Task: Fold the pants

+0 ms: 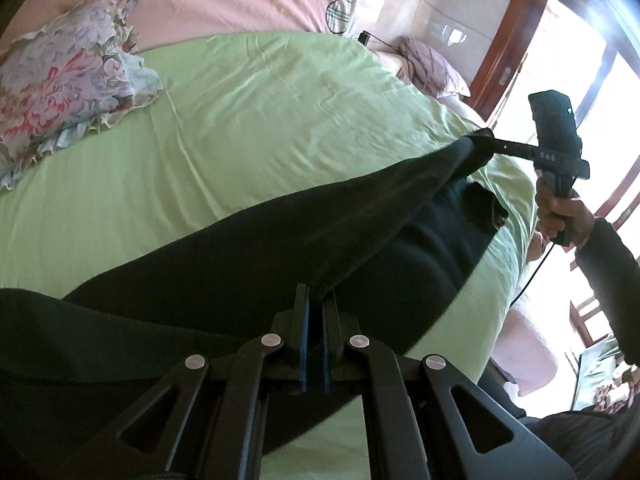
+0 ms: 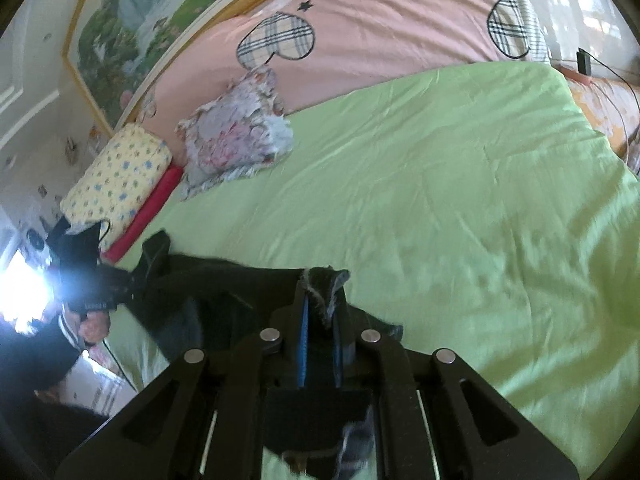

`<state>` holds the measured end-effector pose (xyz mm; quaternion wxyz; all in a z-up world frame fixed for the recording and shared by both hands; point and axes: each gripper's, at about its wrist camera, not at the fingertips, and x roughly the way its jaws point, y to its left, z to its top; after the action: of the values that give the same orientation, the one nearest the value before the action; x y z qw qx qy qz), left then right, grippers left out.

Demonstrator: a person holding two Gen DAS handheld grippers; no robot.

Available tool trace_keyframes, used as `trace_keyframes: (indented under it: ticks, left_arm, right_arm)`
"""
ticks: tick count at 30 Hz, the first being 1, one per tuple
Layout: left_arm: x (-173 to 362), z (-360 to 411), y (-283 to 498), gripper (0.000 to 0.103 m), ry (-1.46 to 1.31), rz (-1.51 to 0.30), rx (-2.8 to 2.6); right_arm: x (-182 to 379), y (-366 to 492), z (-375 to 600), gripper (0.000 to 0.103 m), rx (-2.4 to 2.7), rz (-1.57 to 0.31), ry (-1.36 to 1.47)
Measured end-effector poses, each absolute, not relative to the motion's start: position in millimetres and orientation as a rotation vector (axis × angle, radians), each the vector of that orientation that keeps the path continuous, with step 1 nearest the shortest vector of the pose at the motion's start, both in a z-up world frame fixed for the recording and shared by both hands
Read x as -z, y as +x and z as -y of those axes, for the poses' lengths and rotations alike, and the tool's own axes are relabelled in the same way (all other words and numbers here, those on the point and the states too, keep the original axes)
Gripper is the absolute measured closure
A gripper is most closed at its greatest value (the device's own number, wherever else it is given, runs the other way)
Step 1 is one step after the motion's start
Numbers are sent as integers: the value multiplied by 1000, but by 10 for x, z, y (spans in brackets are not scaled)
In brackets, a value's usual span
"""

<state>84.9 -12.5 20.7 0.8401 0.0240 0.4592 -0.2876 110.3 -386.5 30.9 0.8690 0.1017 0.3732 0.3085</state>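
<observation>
A: Daylight is pouring in through the window point(image 1: 592, 92) and blowing it out to white in the left wrist view.

B: In the right wrist view, glare is washing over the left claw point(image 2: 132, 276).

A: The green sheet point(image 1: 260, 120) is glowing evenly, and the black pants point(image 1: 280, 248) are losing detail in shadow.

B: Fisheye bending is curving every edge, and the right view's foreground is smearing slightly.

The right gripper point(image 2: 320, 300) pinches a frayed edge of the black pants point(image 2: 240, 280) near the bottom centre. The pants stretch left to the left gripper point(image 2: 132, 276), which clamps the other end. Beneath lies the green bed sheet point(image 2: 440, 200); a floral pillow point(image 2: 236, 136) sits far left.
</observation>
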Motion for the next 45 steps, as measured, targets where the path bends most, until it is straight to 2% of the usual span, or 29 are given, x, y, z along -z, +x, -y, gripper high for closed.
trace_keyframes:
  ticks: [21, 27, 29, 30, 32, 33, 38, 45]
  left_arm:
    - [137, 293, 425, 100, 179, -974, 690]
    - [291, 309, 458, 96, 164, -1005, 682]
    - [259, 274, 441, 89, 149, -1011, 683]
    - [246, 250, 429, 81, 137, -1014, 685]
    - [213, 170, 385, 74, 107, -1009, 681]
    - [207, 132, 366, 71, 96, -1008, 671]
    - [136, -170, 257, 71, 18, -991, 613]
    - [33, -757, 217, 67, -70, -951, 470]
  right_arm:
    - [-27, 509, 3970, 96, -573, -859, 80]
    - [183, 495, 3889, 96, -517, -915, 30]
    - [148, 482, 3931, 89, -511, -904, 70]
    - [116, 477, 3961, 84, -492, -910, 90]
    - [44, 445, 4018, 55, -455, -910, 122]
    - [-32, 396, 4064, 47, -436, -883, 142]
    - [-349, 212, 4011, 46, -459, -769, 207]
    - [-380, 354, 3133, 46, -657, -775, 227]
